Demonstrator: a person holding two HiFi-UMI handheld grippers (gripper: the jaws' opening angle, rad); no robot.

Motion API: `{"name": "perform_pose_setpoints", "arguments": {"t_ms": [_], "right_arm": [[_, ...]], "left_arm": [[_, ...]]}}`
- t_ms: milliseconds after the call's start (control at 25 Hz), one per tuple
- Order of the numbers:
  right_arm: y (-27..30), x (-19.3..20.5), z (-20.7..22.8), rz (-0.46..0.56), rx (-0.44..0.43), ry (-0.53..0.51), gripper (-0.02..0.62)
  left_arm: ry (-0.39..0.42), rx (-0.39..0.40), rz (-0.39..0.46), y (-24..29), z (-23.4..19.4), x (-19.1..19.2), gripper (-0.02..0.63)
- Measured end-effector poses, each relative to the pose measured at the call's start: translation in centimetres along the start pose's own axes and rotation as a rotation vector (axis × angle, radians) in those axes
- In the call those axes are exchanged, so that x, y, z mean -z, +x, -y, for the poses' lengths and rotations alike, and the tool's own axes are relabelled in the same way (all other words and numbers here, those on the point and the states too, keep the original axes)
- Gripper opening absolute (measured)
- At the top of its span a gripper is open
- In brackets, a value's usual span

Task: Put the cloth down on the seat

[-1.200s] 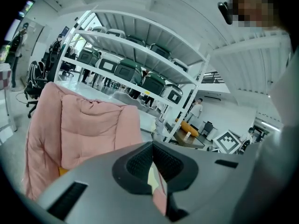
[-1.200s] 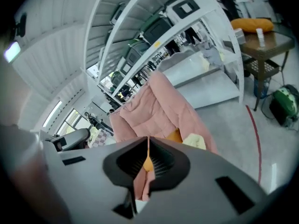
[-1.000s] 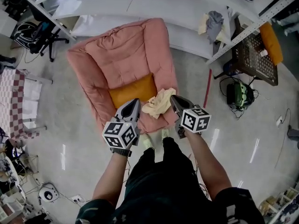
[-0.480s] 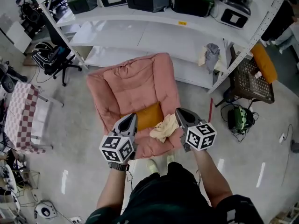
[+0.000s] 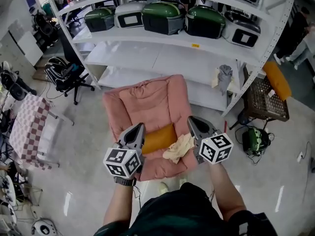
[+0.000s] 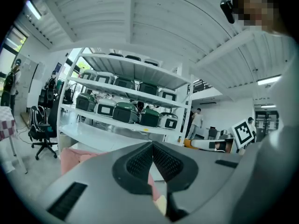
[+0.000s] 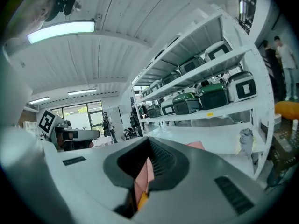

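A cream cloth [image 5: 178,148] lies crumpled on the front right of the pink padded seat [image 5: 147,104], beside an orange cushion [image 5: 158,137]. My left gripper [image 5: 139,128] hangs over the seat's front left with its jaws shut and nothing in them; its own view shows the pads [image 6: 140,160] pressed together. My right gripper [image 5: 193,121] is held just right of the cloth and above it, also shut and empty. Between the right gripper's [image 7: 149,146] jaws only pink and orange of the seat show.
White shelving [image 5: 162,58] with green-and-white cases [image 5: 162,16] stands behind the seat. A black office chair [image 5: 66,75] and a checked table [image 5: 27,132] are at the left. A wicker stand [image 5: 266,100] and a green device [image 5: 256,140] sit at the right.
The head view has lifted and pulled back, so the seat looks smaller and the shelves come into view. Both grippers stay shut either side of the cloth, which has not moved on the seat.
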State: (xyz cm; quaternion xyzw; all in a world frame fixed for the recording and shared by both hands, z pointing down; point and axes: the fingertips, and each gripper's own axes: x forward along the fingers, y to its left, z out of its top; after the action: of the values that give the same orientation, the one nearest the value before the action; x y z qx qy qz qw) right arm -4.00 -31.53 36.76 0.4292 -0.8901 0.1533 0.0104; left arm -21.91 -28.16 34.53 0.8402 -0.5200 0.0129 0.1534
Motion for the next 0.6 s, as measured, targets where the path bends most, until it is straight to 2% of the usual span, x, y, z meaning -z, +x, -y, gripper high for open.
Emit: {"name": "perform_pose_setpoints", "arguments": {"t_ms": [320,600], "right_arm": [[-0.4,-4.3,-1.9,0.070,-0.013,-0.077,0.005],[0.1,-4.6,-2.7,0.067,-0.012,-0.079,0.005]], "left_arm": [[0.005,-0.052,0.081,-1.8,-1.2,-3.8,0.006],[0.023,-0.042,0.115,-2.6,-1.3,-5.8,0.006]]}}
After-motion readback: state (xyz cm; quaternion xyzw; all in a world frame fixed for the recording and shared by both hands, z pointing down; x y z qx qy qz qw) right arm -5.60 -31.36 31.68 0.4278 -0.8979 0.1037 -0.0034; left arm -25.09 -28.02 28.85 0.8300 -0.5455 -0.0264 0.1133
